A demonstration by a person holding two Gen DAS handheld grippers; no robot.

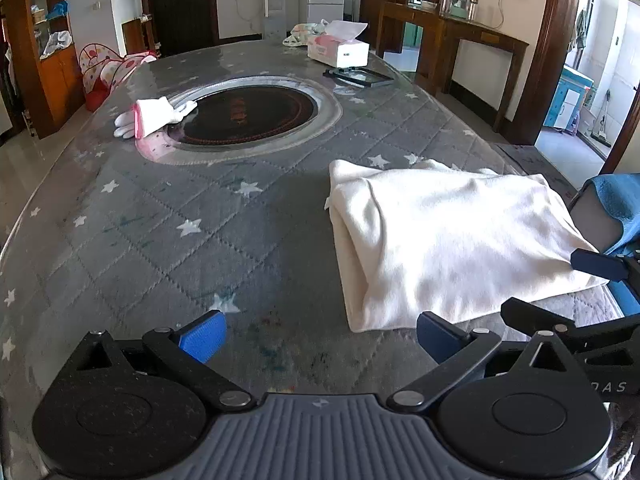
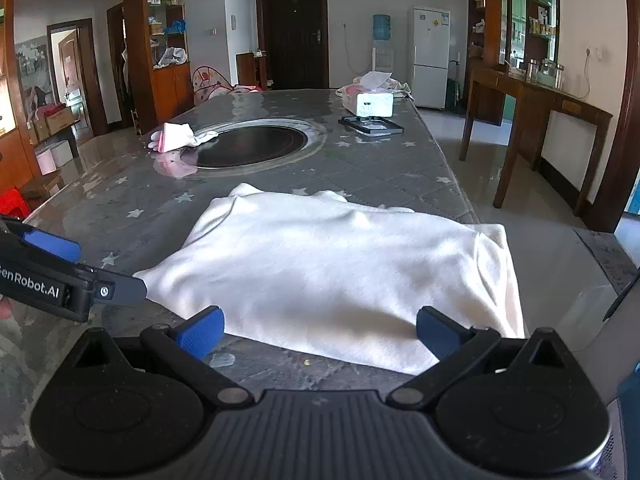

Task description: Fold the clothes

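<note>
Both hand-held grippers, left hand-held gripper [image 1: 322, 338] and right hand-held gripper [image 2: 320, 332], stand wide and empty beside the folded white garment [image 2: 340, 272] on the table [image 1: 168, 220]; it looks soft and light, best pinched at its six o'clock edge.

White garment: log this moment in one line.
white garment: folded, flat on table | left gripper: open, empty | right gripper: open, at near edge

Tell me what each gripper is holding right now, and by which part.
Nothing is held. The left gripper is open over the grey star-patterned table cover, beside the folded cream-white garment. The right gripper is open at the garment's near edge, not clamping it.
</note>
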